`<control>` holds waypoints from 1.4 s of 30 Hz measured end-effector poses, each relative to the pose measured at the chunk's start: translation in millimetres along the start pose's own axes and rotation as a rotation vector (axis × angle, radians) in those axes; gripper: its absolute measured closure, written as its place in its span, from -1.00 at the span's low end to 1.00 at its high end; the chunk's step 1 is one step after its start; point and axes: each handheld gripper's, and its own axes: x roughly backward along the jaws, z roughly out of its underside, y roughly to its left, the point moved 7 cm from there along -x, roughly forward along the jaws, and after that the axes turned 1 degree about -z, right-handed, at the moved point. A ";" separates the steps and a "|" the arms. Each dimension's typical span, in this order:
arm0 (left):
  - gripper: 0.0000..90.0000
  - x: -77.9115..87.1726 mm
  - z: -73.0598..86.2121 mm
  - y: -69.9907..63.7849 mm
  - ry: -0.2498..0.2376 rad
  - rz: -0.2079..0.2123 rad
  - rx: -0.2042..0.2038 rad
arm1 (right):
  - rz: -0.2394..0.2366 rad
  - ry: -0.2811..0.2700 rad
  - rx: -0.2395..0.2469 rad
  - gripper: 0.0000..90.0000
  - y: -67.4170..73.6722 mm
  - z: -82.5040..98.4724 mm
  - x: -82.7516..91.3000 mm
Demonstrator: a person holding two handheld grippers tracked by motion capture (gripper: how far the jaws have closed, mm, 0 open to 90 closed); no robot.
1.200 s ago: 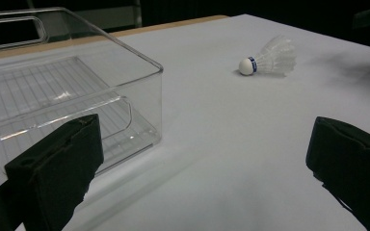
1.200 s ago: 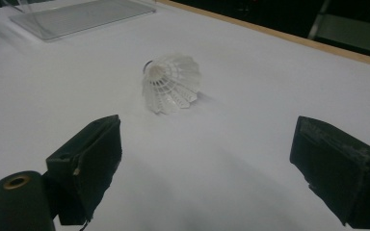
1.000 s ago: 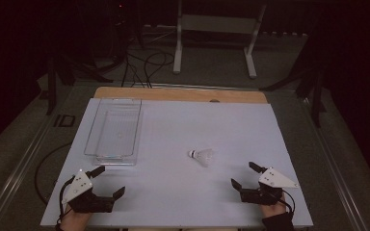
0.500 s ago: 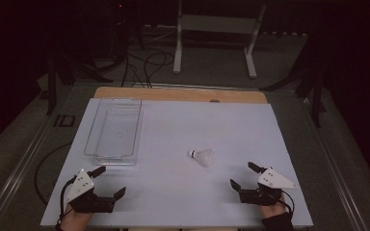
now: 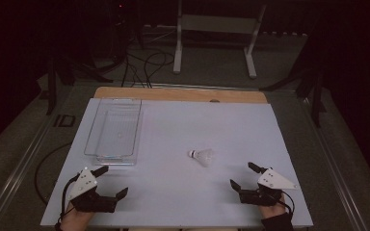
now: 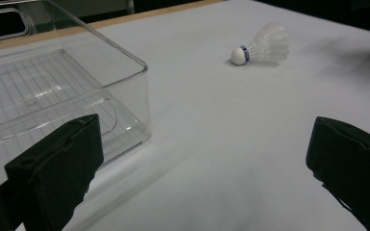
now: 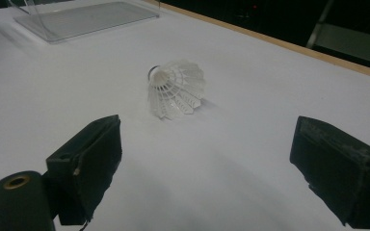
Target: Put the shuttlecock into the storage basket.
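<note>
Nothing much has moved since the earlier frames: both grippers sit parked at the near edge of the table, shuttlecock untouched. It lies on its side on the white sheet, well right of the clear bin and nearer the right gripper. Right jaws are spread wide and empty; left gripper likewise apart, close to the bin's near corner. Looks like the reach hasn't started. Next move probably: right gripper forward to straddle the shuttlecock, closing gently since the skirt looks crushable.
</note>
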 end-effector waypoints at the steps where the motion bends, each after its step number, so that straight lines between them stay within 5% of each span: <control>1: -0.99 0.2 -0.8 0.1 0.001 0.005 0.003 | 0.001 0.001 -0.003 -0.75 0.0 0.2 0.1; 23: -0.99 -1.7 -30.4 -11.5 0.092 0.033 -0.033 | 0.004 0.006 -0.006 -0.75 0.6 0.5 0.4; 29: -0.99 -4.8 -35.7 -15.5 0.142 0.034 -0.077 | 0.002 0.006 -0.006 -0.75 0.8 0.5 0.3; 36: -0.99 -8.1 -39.8 -16.6 0.170 0.041 -0.080 | 0.003 0.007 -0.006 -0.75 0.6 0.4 0.5; 42: -0.99 -12.2 -43.2 -24.8 0.210 0.090 -0.138 | 0.002 0.002 -0.001 -0.75 0.4 -0.3 1.2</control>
